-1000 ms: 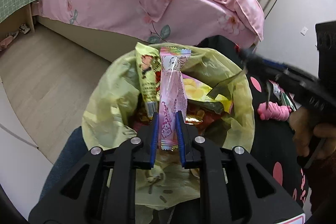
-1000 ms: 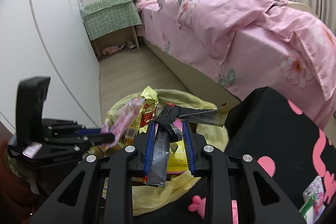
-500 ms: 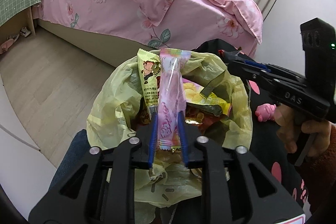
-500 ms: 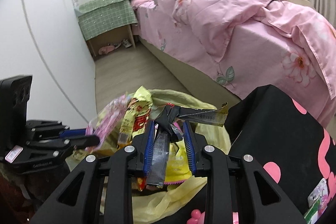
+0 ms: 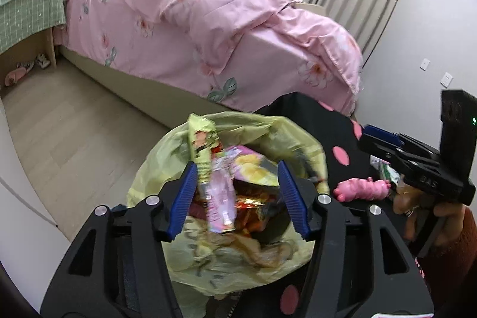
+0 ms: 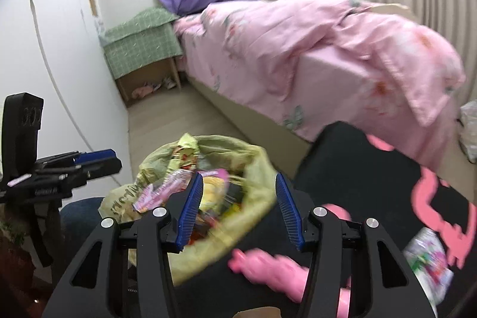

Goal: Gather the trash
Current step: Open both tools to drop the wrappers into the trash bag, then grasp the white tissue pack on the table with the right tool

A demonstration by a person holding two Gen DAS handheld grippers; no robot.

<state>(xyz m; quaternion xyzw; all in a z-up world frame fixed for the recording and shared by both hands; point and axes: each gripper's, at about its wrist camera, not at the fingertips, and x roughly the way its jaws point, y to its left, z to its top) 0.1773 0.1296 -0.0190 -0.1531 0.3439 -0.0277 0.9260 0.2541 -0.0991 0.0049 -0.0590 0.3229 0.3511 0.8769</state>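
Left wrist view: the left gripper (image 5: 238, 198), jaws just opened wide, hovers over the crumpled yellow plastic trash bag (image 5: 167, 175); the released pink candy wrapper (image 5: 219, 200) lies loose between them, touching neither pad.

Right wrist view: the right gripper (image 6: 238, 210), jaws likewise just parted and empty, has the bag's mouth directly ahead; a printed snack packet (image 6: 429, 267) lies lower right, nearer this hand.

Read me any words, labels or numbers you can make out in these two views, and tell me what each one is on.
"DAS": embossed on the side of the black right gripper, partly visible.
Printing on the yellow plastic trash bag: dark characters, too creased and blurred to read.
Tall yellow snack wrapper: print too blurred.
Pink wrapper falling between the open left gripper pads: unreadable.
White label on the left gripper body in the right wrist view: too small.
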